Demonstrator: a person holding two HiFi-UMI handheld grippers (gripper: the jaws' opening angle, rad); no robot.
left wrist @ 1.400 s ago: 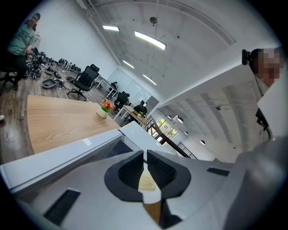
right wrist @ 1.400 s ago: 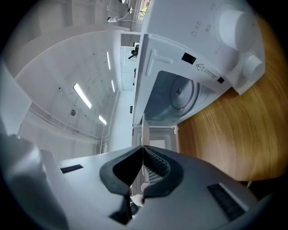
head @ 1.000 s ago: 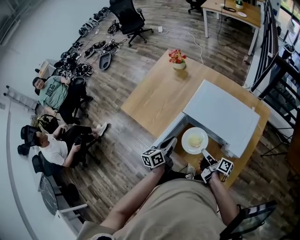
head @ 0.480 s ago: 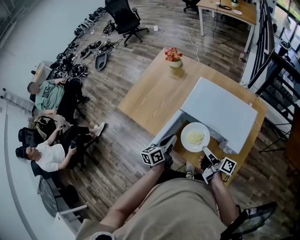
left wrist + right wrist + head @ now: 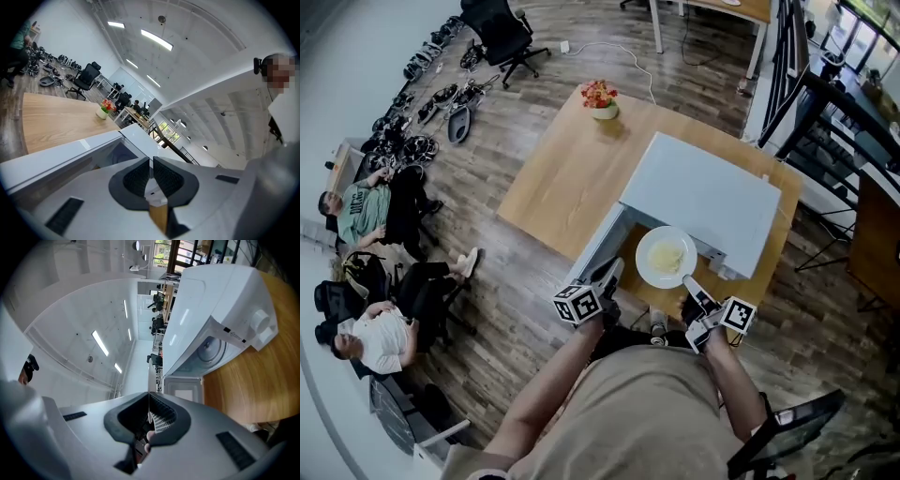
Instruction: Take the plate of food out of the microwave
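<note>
Head view: boxy white microwave [image 5: 703, 192] on a light wooden table [image 5: 553, 178], its door [image 5: 598, 242] swung open to the left.

Round white plate [image 5: 647, 246] with a pale yellow heap of food [image 5: 667, 255] sits at the mouth of the microwave, over the strip of table in front of it. Far rim lies about at the microwave's front edge. From above I cannot tell if it is fully clear of the cavity.

Right gripper [image 5: 687, 280] meets the plate at the rim nearest the person. In the right gripper view the pads [image 5: 161, 420] are pressed together, pinching that thin rim. The gripper is rolled onto its side there, so the microwave's front and knobs [image 5: 260, 322] show sideways.

Left gripper [image 5: 612, 269] is just beside the open door's free end. In the left gripper view its jaws are together, a hairline between the pads [image 5: 138, 178], nothing made out between them.

Small pot of red flowers [image 5: 601, 97] at the table's far corner.
</note>
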